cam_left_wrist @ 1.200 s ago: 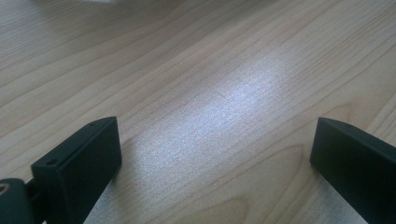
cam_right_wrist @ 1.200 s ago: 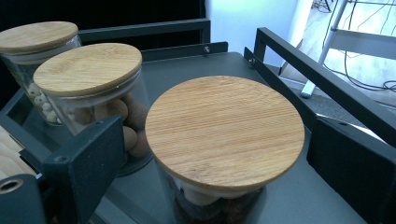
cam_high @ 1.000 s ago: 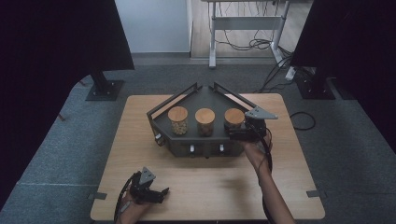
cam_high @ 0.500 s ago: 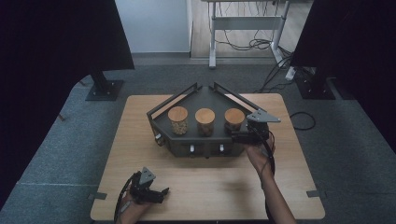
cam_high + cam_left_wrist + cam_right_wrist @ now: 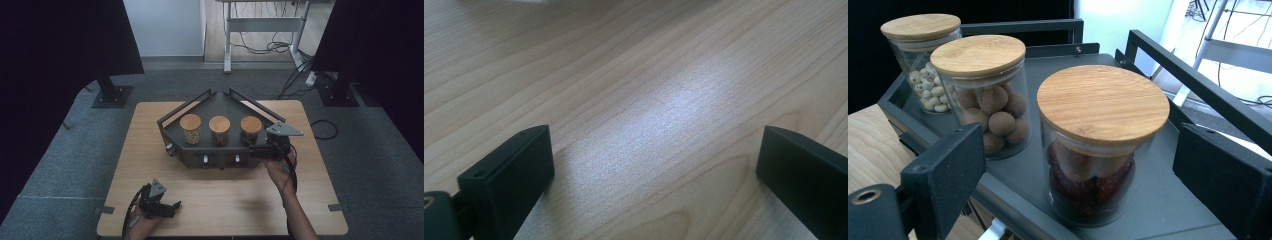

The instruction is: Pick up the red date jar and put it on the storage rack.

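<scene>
Open tongs point(image 5: 1078, 170) flanking red-fruit jar point(image 5: 1095, 165)

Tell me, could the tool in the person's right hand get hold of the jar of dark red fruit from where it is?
Probably yes. The right tool already faces that jar, its jaws apart on either side with a gap to the glass; they have just been closing a little. The jar stands at the tray's near end, nothing before it.

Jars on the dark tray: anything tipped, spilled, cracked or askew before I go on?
Nothing stands out. The three glass jars stand upright in a row on the tray, wooden lids seated flat: pale-bead jar, brown-ball jar, dark-red-fruit jar. No spill shows. The right gripper is open, jaws either side of the nearest jar.
</scene>
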The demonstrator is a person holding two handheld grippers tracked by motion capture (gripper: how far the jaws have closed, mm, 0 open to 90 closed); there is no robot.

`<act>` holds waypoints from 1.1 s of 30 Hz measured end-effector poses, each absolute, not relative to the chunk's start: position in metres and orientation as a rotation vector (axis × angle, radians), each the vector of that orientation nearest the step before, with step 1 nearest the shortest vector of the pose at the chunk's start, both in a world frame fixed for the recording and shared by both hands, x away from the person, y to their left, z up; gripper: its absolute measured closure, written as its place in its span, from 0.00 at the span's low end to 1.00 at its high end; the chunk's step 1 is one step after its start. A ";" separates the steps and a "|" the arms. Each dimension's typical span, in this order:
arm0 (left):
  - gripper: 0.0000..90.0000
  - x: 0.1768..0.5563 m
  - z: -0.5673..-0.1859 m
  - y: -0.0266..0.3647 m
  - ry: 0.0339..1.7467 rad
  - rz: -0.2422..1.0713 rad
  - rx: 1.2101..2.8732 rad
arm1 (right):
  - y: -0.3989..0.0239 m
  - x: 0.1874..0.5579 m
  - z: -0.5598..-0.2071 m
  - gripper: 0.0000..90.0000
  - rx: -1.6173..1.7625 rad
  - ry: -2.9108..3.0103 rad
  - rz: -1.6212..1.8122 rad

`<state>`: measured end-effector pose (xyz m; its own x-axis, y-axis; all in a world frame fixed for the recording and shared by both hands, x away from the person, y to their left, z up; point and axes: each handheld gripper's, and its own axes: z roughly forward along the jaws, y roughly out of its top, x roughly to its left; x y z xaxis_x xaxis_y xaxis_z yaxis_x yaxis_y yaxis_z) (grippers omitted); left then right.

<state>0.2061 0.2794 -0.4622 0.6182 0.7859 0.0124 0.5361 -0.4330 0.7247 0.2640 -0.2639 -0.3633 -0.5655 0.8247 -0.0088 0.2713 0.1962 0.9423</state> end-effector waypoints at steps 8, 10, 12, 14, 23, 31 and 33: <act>0.02 0.206 -0.463 0.279 1.033 0.460 2.140 | -0.268 0.255 -0.365 0.07 1.015 1.954 1.357; 0.02 0.206 -0.463 0.279 1.033 0.460 2.139 | -0.269 0.254 -0.366 0.07 1.014 1.957 1.356; 0.02 0.206 -0.463 0.279 1.033 0.460 2.139 | -0.270 0.252 -0.366 0.08 1.013 1.960 1.353; 0.02 0.206 -0.463 0.279 1.033 0.460 2.139 | -0.272 0.251 -0.366 0.08 1.015 1.962 1.350; 0.02 0.206 -0.463 0.279 1.033 0.460 2.139 | -0.275 0.245 -0.369 0.08 1.018 1.975 1.342; 0.02 0.206 -0.463 0.279 1.033 0.460 2.139 | -0.276 0.240 -0.371 0.09 1.017 1.988 1.332; 0.02 0.206 -0.463 0.279 1.033 0.460 2.139 | -0.277 0.239 -0.372 0.09 1.016 1.991 1.331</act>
